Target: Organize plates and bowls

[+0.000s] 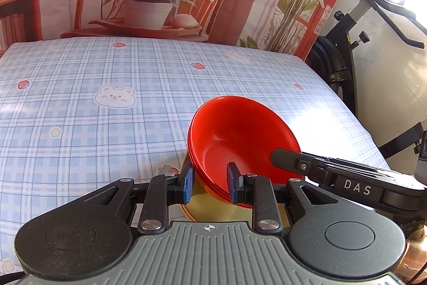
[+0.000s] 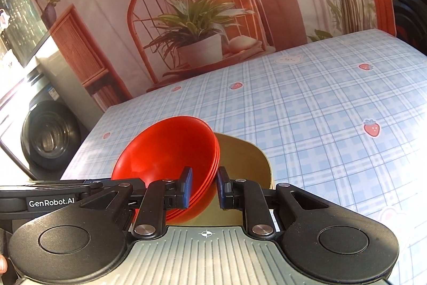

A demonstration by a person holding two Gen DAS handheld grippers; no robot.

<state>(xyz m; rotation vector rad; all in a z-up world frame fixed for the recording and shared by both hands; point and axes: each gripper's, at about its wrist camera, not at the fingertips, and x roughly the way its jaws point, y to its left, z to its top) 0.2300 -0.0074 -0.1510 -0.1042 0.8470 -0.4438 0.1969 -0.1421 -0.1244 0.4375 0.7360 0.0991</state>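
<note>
**A:** From the left wrist, I see my left gripper (image 1: 209, 184) with its jaws clamped on the near rim of the stack of red bowls (image 1: 240, 140). One blue pad is outside the wall, the other inside. The right gripper (image 1: 333, 172) reaches in from the right side. The stack hangs tilted over a yellow plate (image 1: 210, 207), which sits near the front of the worktop (image 1: 106, 124).

**B:** Which way do the bowls face?

**A:** The mouths open up and toward this camera, and the axis through the nested bases leans away to the right. I count three or four rims, tightly nested.

**B:** And the right wrist?

**A:** There my right gripper (image 2: 204, 187) has its jaws clamped on the opposite rim of the red bowls (image 2: 170, 148), a pad on either side of the wall. The yellow plate (image 2: 248, 159) shows behind and below the stack. Whether the base touches it, I can't tell.

**B:** How do I set it down well?

**A:** I judge both hands should lower together, levelling the stack so its base lands centred on the plate. Only then ease the jaws apart, or the bowls may slide.
</note>
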